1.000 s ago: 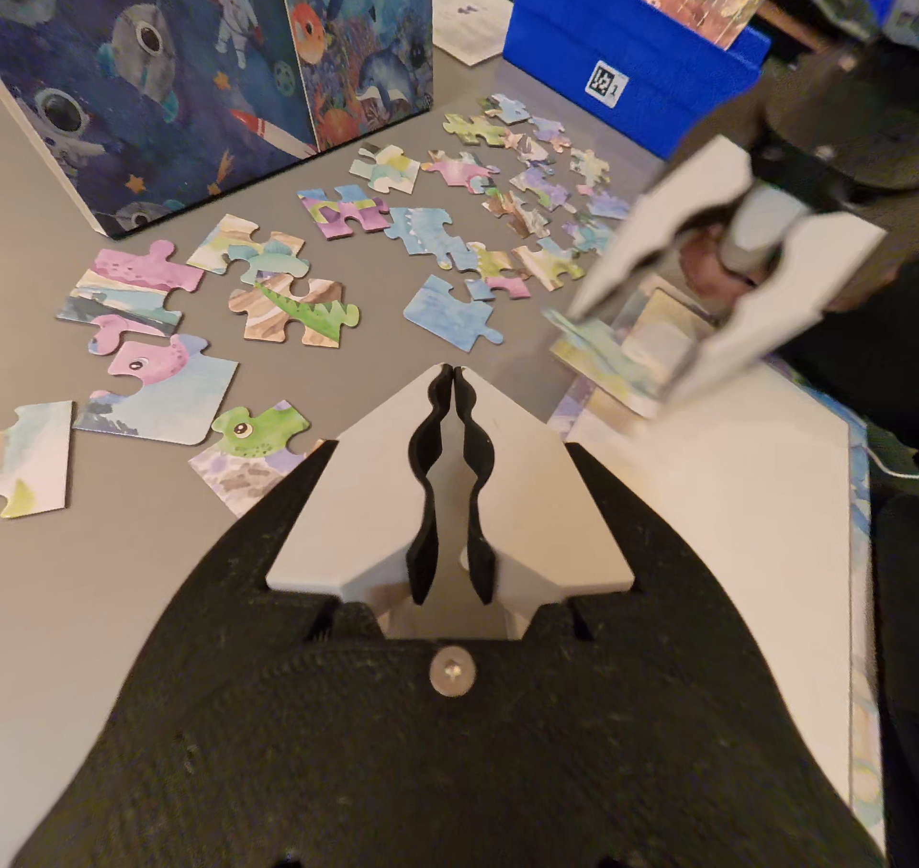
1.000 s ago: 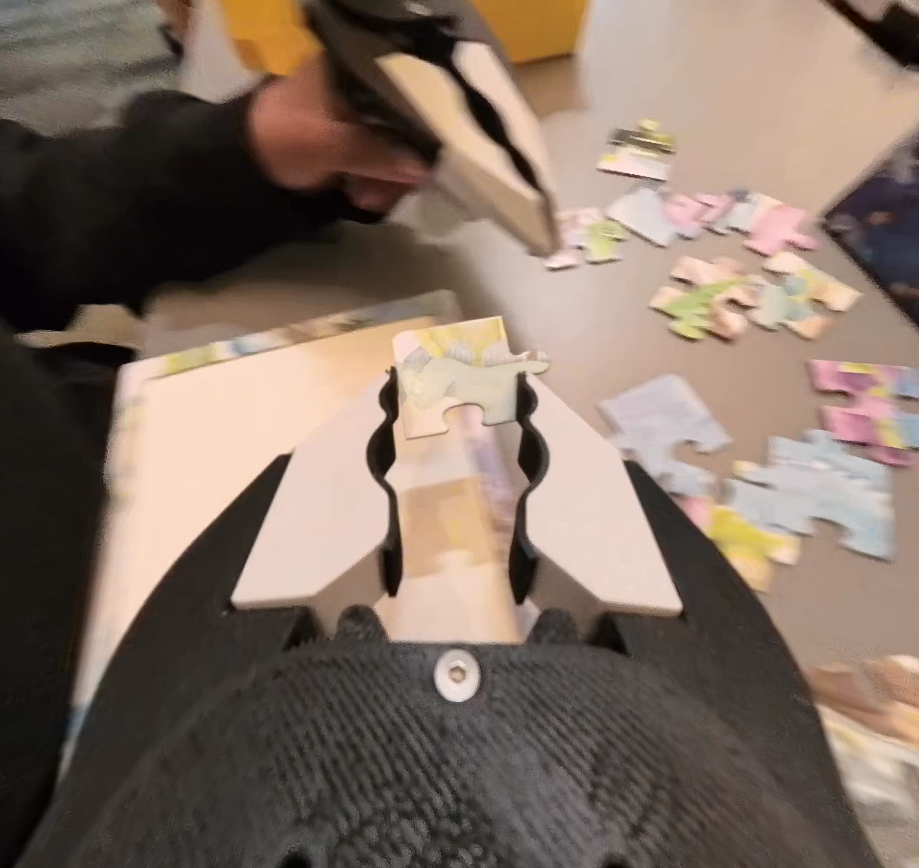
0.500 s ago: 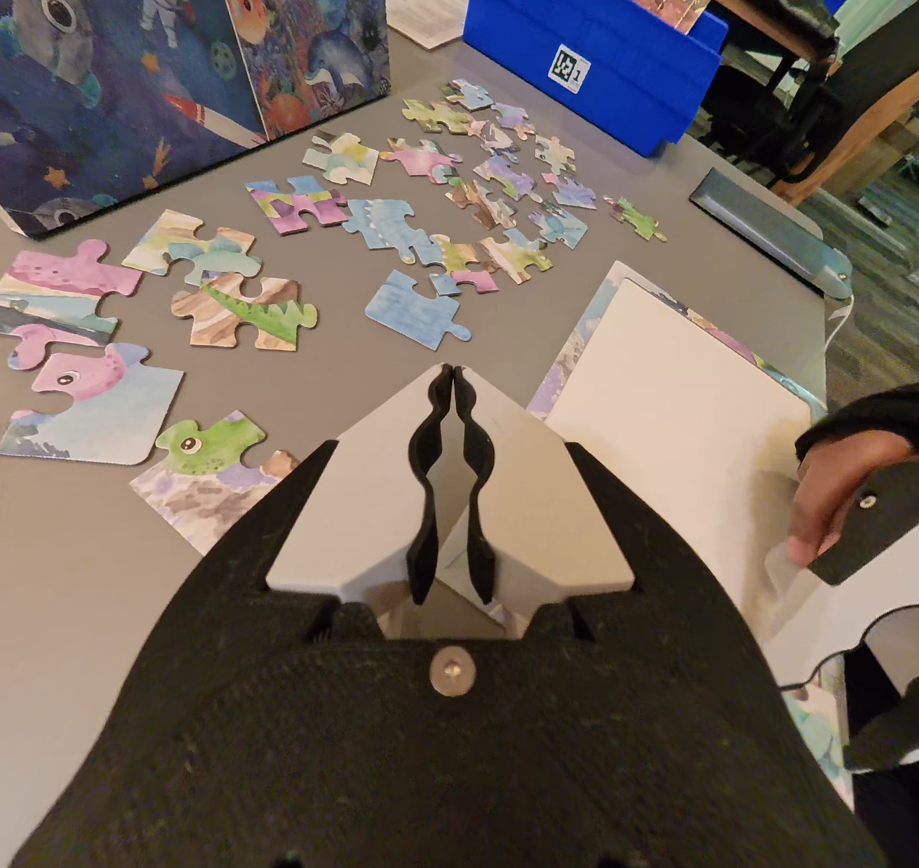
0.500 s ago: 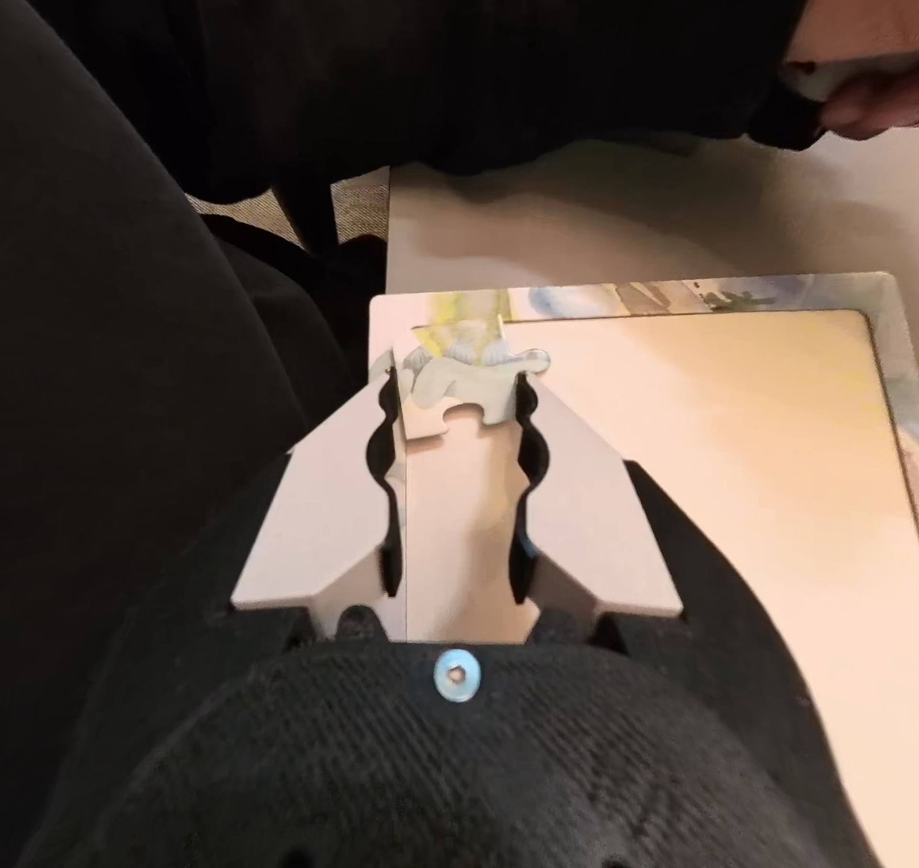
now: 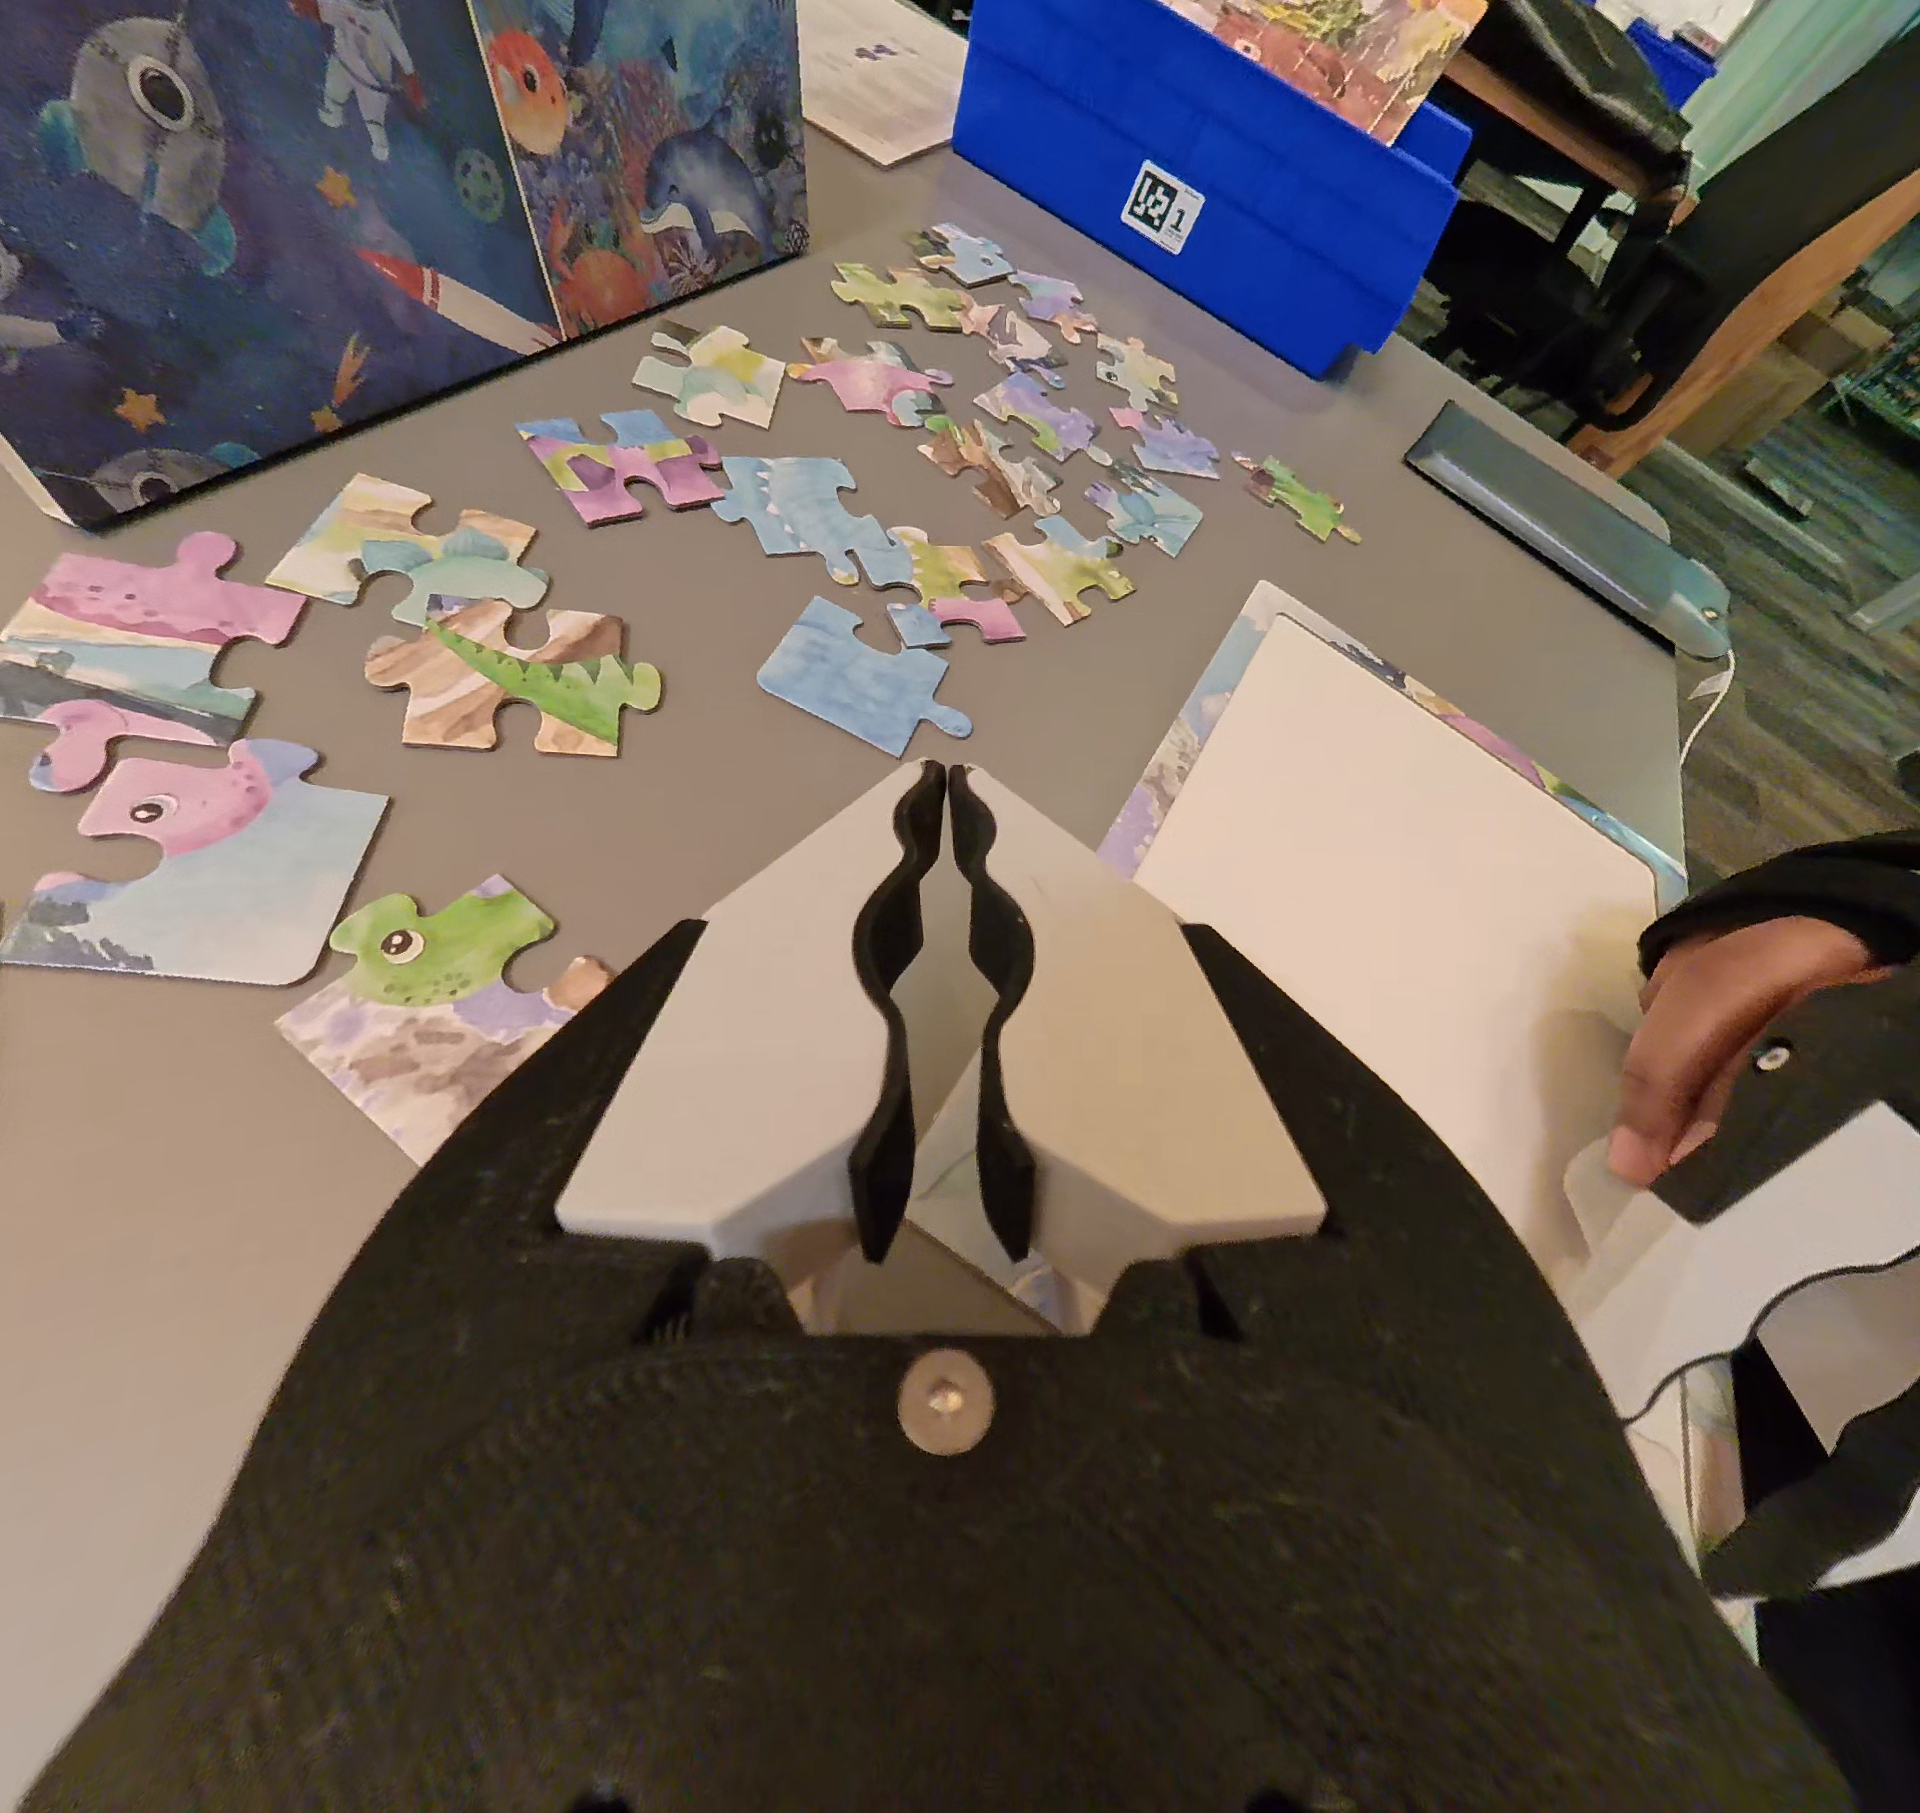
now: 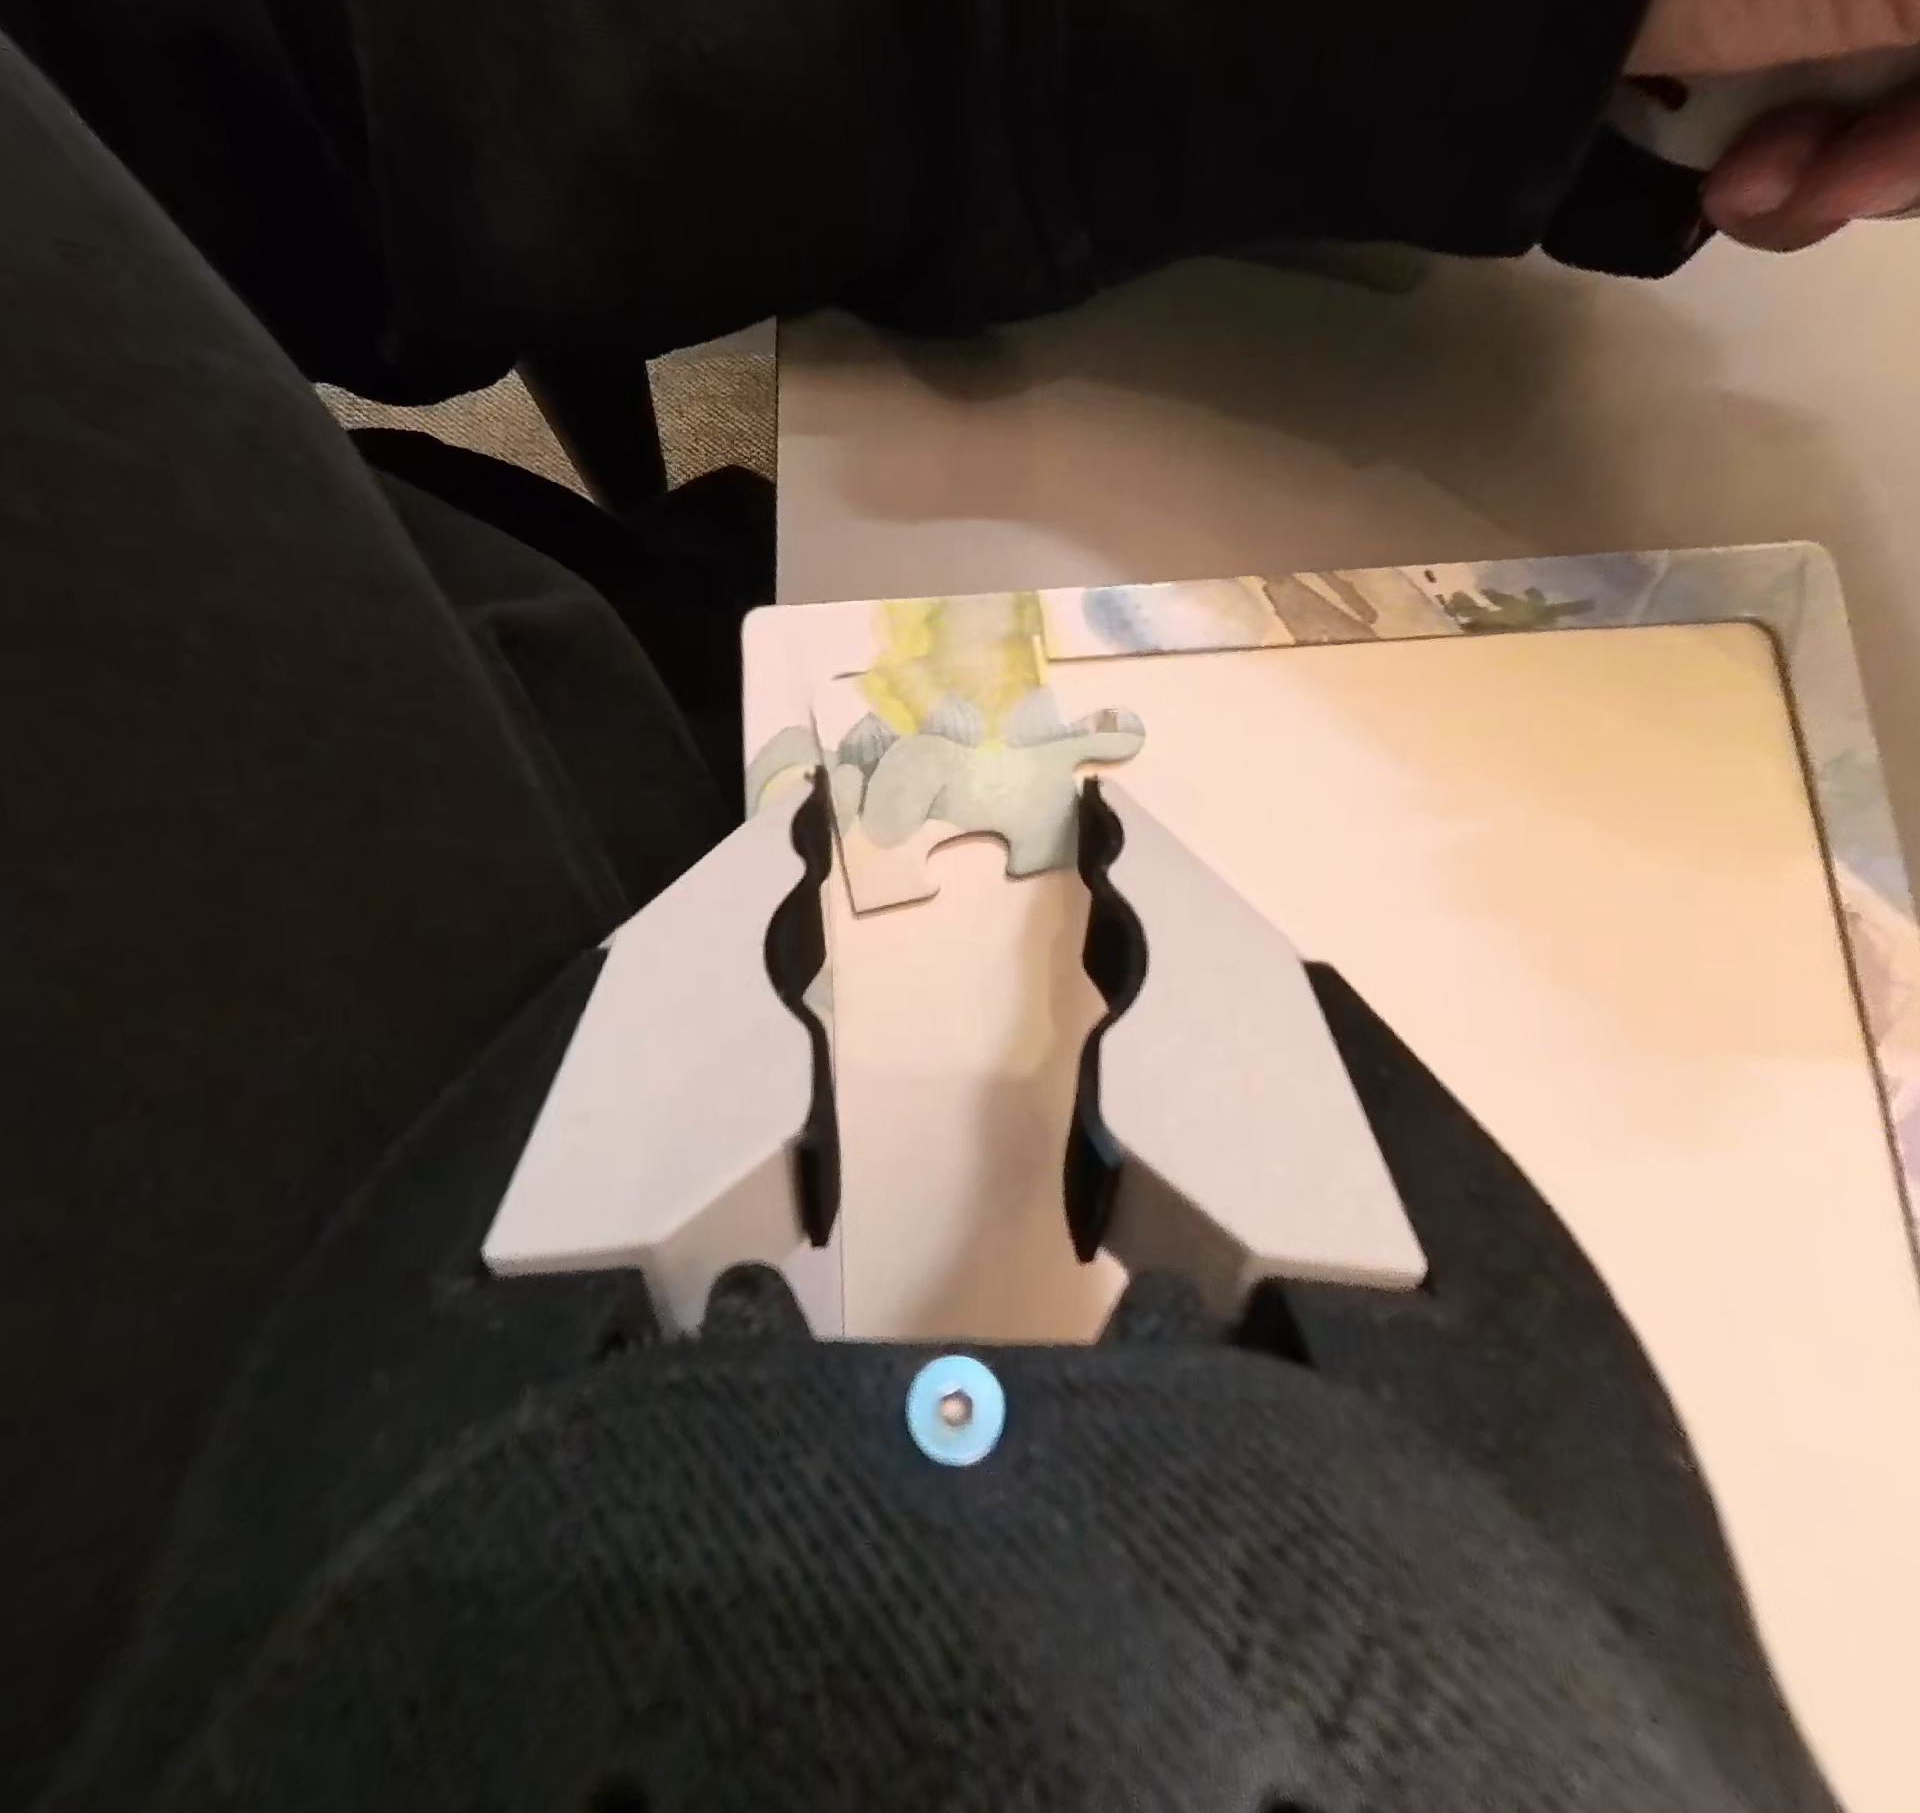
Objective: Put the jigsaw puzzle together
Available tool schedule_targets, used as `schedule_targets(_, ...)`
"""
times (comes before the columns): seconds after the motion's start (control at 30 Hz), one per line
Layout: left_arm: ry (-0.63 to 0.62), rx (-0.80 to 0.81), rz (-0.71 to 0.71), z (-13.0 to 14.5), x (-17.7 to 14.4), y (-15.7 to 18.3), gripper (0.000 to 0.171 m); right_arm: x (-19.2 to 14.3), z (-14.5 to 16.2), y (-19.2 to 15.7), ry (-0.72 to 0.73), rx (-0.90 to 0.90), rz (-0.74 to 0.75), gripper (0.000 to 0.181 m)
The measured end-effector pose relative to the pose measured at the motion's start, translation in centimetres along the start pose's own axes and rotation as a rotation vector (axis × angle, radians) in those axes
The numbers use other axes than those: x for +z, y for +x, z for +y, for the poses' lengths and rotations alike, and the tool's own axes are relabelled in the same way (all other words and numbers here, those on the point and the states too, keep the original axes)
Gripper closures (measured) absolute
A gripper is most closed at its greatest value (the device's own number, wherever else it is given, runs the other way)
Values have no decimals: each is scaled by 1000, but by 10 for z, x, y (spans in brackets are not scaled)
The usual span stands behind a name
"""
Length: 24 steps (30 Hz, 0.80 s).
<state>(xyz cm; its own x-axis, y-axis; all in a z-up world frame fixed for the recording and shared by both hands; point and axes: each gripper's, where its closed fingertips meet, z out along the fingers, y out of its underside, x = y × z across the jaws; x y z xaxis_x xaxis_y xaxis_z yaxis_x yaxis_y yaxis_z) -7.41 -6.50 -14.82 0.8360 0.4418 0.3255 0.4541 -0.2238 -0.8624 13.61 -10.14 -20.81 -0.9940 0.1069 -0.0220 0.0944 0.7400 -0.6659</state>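
Since half a second earlier, the right gripper point(image 6: 951, 792) had barely moved, pinching one pale green-and-yellow cardboard puzzle piece point(image 6: 961, 761), knob pointing frame-right, in the puzzle tray point(image 6: 1455, 610)'s upper-left corner; the left gripper point(image 5: 935, 776) hung pressed together, empty.

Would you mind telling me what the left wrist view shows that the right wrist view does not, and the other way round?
Only the left wrist view shows the loose puzzle pieces spread over the grey table, the picture box, the blue bin and the shut left gripper. Only the right wrist view shows the dinosaur piece between the fingers of the right gripper, at a corner of the puzzle tray, and a trouser leg. Both show the puzzle tray, otherwise bare.
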Motion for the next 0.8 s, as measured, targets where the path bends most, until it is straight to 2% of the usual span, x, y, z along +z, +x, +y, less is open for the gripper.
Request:
schedule_targets(0.23,-2,4,-1,0,0,0,171,-2,2,0,7,60,14,135)
schedule_targets(0.8,-3,5,-3,1,1,0,171,-1,3,4,-56,79,129,135)
